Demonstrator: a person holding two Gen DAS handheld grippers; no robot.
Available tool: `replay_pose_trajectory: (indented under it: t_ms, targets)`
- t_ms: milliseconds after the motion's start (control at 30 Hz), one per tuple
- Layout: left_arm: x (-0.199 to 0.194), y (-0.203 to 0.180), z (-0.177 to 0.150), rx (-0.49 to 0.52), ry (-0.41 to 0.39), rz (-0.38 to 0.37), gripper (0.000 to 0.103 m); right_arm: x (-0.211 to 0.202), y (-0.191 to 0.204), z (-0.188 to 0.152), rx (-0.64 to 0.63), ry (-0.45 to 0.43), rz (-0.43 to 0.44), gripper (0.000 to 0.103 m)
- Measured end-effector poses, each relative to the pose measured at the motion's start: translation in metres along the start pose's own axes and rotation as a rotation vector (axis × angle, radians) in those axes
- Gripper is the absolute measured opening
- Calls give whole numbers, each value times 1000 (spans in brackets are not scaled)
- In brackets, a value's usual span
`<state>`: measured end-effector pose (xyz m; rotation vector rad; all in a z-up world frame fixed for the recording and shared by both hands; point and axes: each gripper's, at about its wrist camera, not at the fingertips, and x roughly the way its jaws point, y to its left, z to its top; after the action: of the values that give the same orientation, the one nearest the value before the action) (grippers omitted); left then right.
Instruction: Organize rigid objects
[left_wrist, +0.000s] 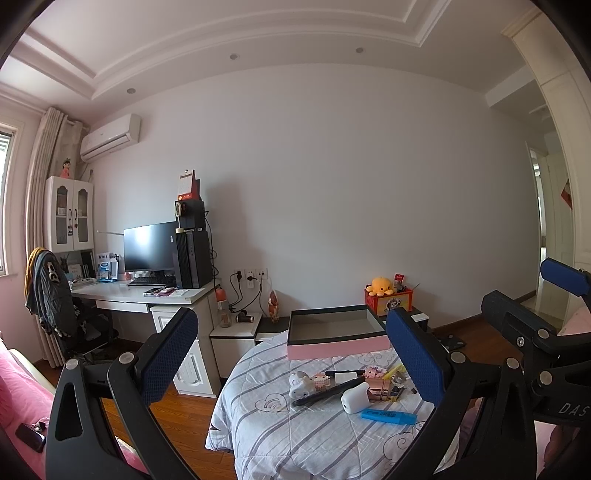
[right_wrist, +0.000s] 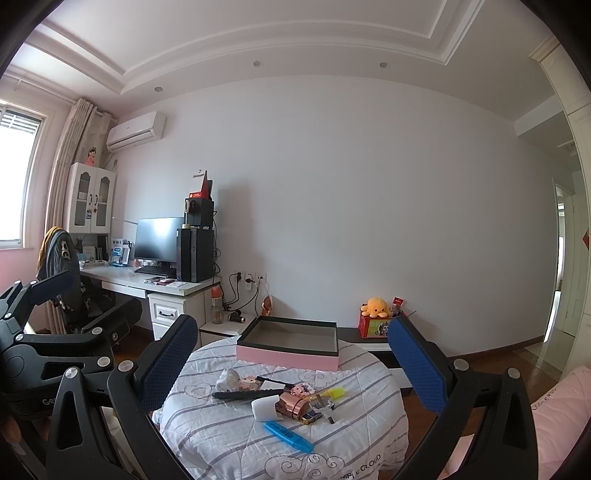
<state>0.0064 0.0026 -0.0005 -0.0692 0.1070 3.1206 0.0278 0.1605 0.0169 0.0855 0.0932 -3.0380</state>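
Above the quilt-covered table (right_wrist: 229, 446) — both grippers are hovering with jaws spread, holding nothing.
Left gripper (left_wrist: 291, 354) and right gripper (right_wrist: 291, 360) are waiting; small items (right_wrist: 280, 402) are lying beside the empty box (right_wrist: 288, 356) — sorting is not yet begun.

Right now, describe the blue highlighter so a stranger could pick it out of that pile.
Find the round table under a striped quilted cover, with an open pink box at its far side. A small pile of objects lies nearer the camera. The blue highlighter lies flat at the pile's near edge: a slim, bright blue bar, just below the white case.
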Motion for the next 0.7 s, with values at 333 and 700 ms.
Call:
replay_pose_trajectory:
  t_ms: [333,700]
  targets:
    - [2,2,-5,3,7,0,103,6,0,-4,0,13,0,103]
    - [21,-7,-14,4,6,-12,103,18,-5,-12,6,26,-7,103]
